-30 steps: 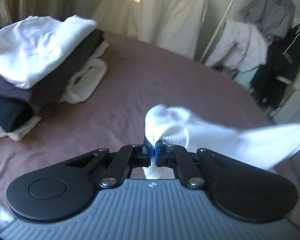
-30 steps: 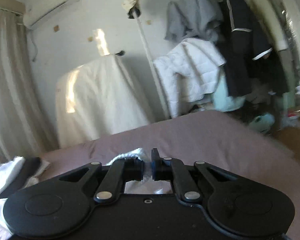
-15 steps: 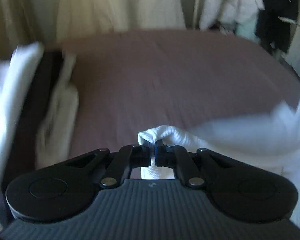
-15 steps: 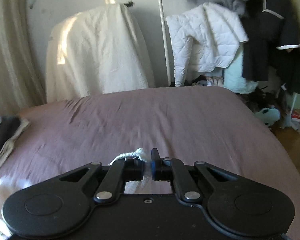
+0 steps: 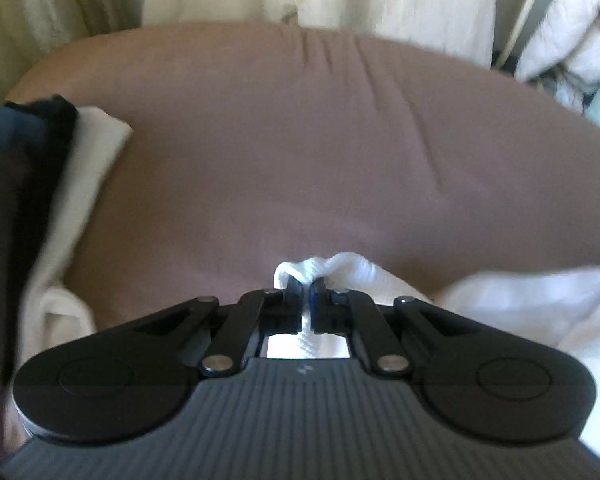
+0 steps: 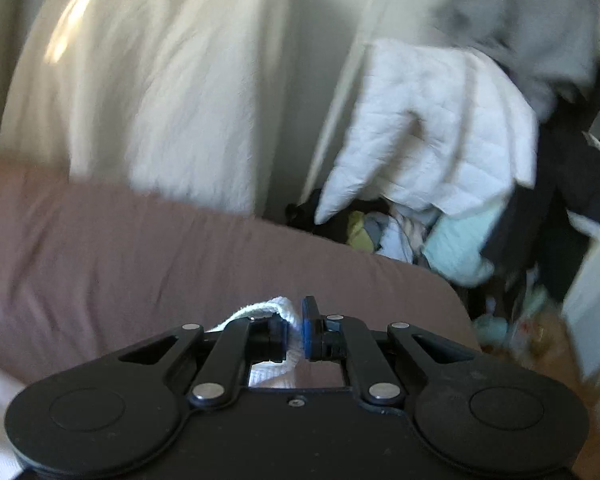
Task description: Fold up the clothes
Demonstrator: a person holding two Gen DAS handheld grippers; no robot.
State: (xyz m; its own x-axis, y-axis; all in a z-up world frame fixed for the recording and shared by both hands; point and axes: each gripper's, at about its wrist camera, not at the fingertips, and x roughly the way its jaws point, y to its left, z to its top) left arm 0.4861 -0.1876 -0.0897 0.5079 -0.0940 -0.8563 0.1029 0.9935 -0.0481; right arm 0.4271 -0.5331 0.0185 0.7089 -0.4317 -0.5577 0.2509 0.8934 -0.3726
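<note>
In the left wrist view, the left gripper [image 5: 306,290] is seen with its fingers [image 5: 294,300] drawn almost together, and a bunched edge of a white garment [image 5: 500,300] is pinched between them. From the pinch the ribbed white fabric is spread to the right, over the mauve sheet of the bed [image 5: 300,140], and more of it is visible through the gap behind the fingers. At the left edge a stack of folded clothes [image 5: 40,200] is seen lying on the bed, dark pieces on top and white ones beneath, blurred by motion. Cream curtains [image 5: 52,8] are hung behind the bed.

In the right wrist view, the right gripper [image 6: 294,330] is likewise closed nearly all the way, and another bunched part of the white garment [image 6: 290,318] is clamped between the black finger and the blue-padded one. Little of the cloth is shown beyond the fingers; a strip is seen at the lower left. The bed [image 6: 140,248] is spread below. Behind it a cream sheet [image 6: 160,80] is draped, and to the right a white quilted jacket [image 6: 440,128] is hung among grey and dark clothing, above a heap of clothes on the floor.
</note>
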